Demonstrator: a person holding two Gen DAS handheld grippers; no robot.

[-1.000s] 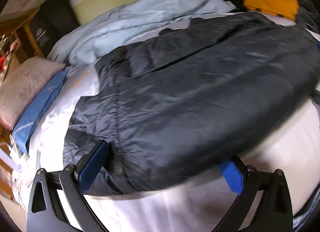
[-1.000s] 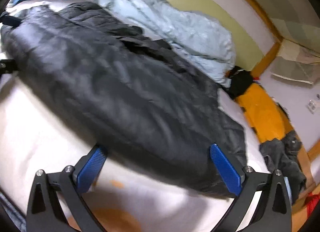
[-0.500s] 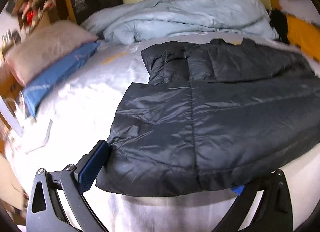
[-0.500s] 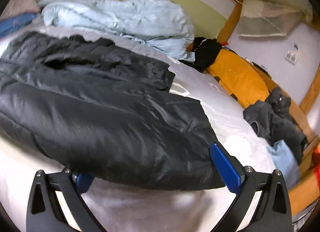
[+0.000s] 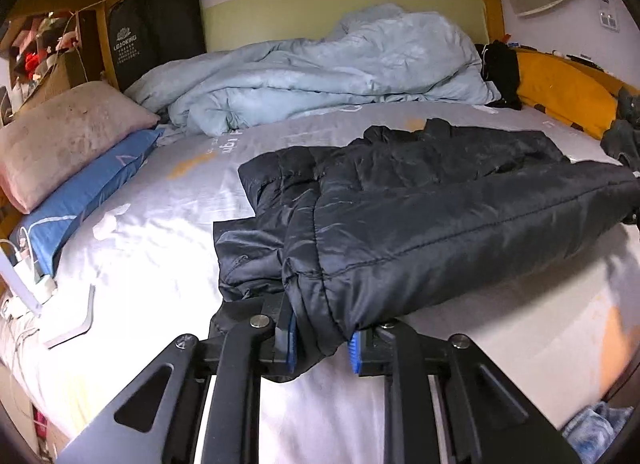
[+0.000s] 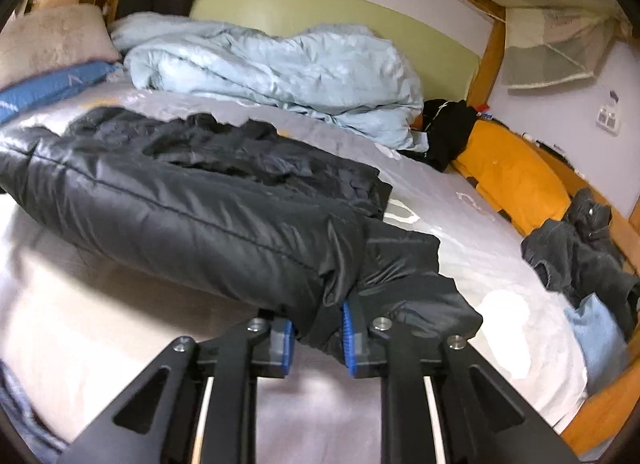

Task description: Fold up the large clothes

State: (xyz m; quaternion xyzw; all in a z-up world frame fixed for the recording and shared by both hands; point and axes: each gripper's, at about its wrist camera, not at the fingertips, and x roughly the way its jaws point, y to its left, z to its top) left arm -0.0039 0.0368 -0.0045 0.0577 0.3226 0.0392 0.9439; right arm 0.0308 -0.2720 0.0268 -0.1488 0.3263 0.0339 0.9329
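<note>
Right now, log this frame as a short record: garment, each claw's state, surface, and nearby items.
garment: dark puffer jacket, near edge lifted, far part lying on the bed
left claw: shut on the jacket's near edge
right claw: shut on the jacket's near edge
surface: bed sheet, pale
nearby: light blue duvet bunched behind the jacket; pink pillow to the left

Jacket: slick quilted nylon-like cloth w/ slight sheen. Sheet: smooth, satiny. Duvet at far side: soft matt cloth. Bed frame: glossy wood.
</note>
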